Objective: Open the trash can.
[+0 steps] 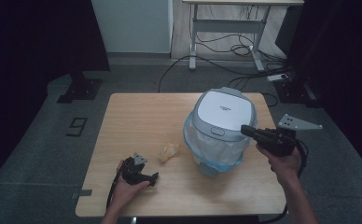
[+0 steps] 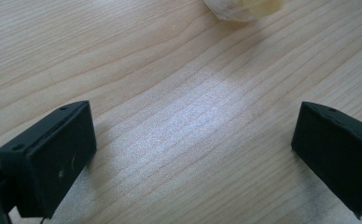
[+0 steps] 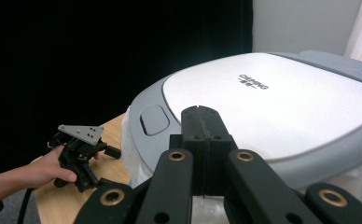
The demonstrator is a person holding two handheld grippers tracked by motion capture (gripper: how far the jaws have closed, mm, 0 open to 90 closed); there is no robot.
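A small bin with a white and grey lid [image 1: 223, 109] and a clear plastic liner [image 1: 216, 148] stands on the right half of the wooden table [image 1: 137, 116]. My right gripper [image 1: 244, 130] is shut with nothing in it, its tips [image 3: 201, 116] at the lid's [image 3: 272, 98] near rim, close to the lid's push button [image 3: 153, 119]. I cannot tell whether they touch it. A crumpled yellowish wrapper [image 1: 169, 151] lies left of the bin. My left gripper [image 1: 152, 178] rests low over the table just short of the wrapper [image 2: 244, 7], jaws wide open around bare wood [image 2: 195, 121].
The person's left hand [image 3: 48, 170] holds the left gripper near the table's front edge. A desk frame with cables [image 1: 226, 28] stands on the floor beyond the table, and dark curtains hang on both sides.
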